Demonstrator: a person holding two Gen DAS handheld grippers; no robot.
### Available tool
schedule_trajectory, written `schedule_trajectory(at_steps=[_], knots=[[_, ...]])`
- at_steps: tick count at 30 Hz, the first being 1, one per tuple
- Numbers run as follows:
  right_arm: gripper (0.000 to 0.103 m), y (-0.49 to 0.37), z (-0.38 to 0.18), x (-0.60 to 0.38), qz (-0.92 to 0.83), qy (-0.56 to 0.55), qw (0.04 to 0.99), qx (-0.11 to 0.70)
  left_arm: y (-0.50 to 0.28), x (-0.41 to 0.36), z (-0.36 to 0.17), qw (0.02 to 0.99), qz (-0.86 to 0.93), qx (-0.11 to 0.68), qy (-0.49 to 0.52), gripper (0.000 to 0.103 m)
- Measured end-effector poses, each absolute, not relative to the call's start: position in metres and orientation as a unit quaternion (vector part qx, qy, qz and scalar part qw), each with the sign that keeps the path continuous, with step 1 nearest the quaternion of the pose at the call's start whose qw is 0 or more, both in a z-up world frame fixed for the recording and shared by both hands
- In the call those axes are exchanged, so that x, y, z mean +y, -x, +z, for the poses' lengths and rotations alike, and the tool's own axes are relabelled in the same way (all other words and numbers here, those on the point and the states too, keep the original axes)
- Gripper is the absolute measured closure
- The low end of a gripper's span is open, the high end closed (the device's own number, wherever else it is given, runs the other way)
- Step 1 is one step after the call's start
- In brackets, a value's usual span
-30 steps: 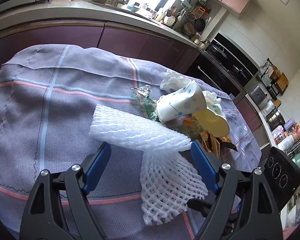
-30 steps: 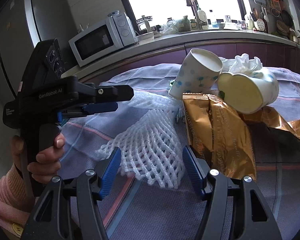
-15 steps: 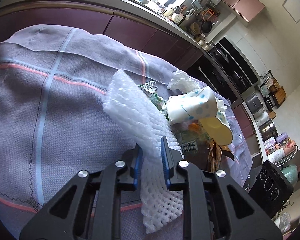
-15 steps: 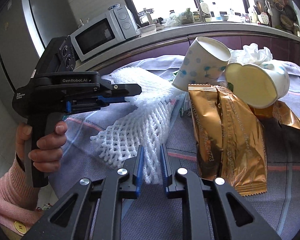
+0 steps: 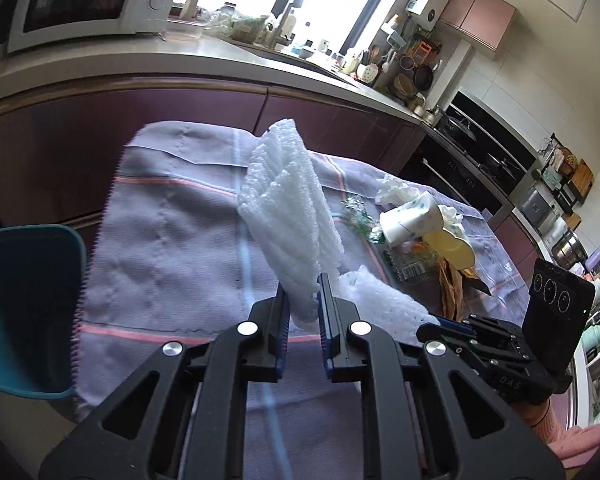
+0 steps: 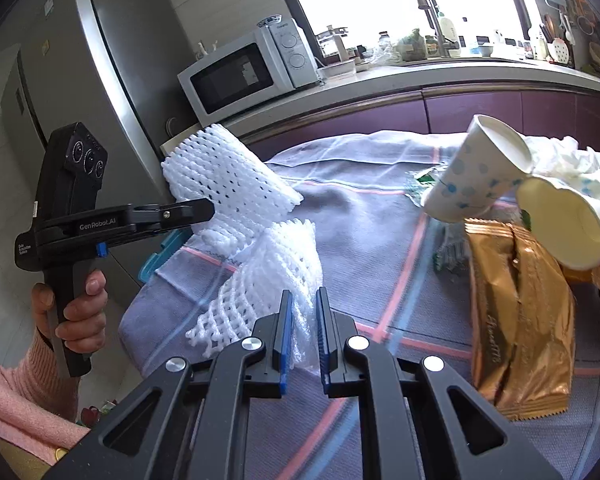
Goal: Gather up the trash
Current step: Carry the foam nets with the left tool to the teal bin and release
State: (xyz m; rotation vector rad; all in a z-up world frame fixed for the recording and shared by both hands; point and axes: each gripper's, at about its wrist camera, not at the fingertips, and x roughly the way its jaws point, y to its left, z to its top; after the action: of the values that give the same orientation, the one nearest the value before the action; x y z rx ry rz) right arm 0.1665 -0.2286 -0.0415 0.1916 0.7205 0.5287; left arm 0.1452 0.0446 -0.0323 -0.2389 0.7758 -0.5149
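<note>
In the left wrist view, your left tool [image 5: 303, 292] is clamped narrow on one white foam net [image 5: 288, 216], which stands up off the checked cloth [image 5: 172, 248] covering the tabletop. A teal bin [image 5: 24, 312] sits beside the tabletop's left edge. Farther right on the cloth lie a dotted paper cup [image 5: 410, 222], a second cup [image 5: 454, 244] and a gold wrapper [image 5: 454, 284]. Your right tool [image 5: 436, 322] shows low on the right, pinching a second foam net [image 5: 380, 304].

In the right wrist view, your right tool [image 6: 302, 312] is closed narrow on the second foam net [image 6: 276, 276], lifted partly off the cloth [image 6: 360, 208]. Your left tool [image 6: 210, 210] holds the first net [image 6: 228, 176] up at left, with your hand [image 6: 74, 312] around its grip. The dotted cup [image 6: 476, 176], the other cup [image 6: 568, 220] and the gold wrapper [image 6: 520, 312] rest at right, touching one another.
</note>
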Motion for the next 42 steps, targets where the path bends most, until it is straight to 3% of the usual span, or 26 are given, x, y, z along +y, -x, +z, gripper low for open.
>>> schedule_trajectory(at_steps=[9,18,27,42], knots=[[0.093,-0.201,-0.019,-0.155,0.33,-0.058,0.881,0.335,-0.111,0.162,-0.005,0.924,-0.136,0.341,0.11,0.089],[0.093,-0.24,-0.006,-0.069,0.389,-0.029,0.859,0.333,-0.103,0.251,-0.015,0.93,-0.053,0.346,0.111,0.089],[0.093,-0.275,-0.014,-0.002,0.397,0.0,0.844,0.359,-0.121,0.293,-0.047,0.917,-0.016,0.38,0.119,0.089],[0.092,-0.31,-0.053,0.052,0.375,0.028,0.822,0.427,-0.157,0.284,-0.1,0.894,-0.001,0.433,0.114,0.086]])
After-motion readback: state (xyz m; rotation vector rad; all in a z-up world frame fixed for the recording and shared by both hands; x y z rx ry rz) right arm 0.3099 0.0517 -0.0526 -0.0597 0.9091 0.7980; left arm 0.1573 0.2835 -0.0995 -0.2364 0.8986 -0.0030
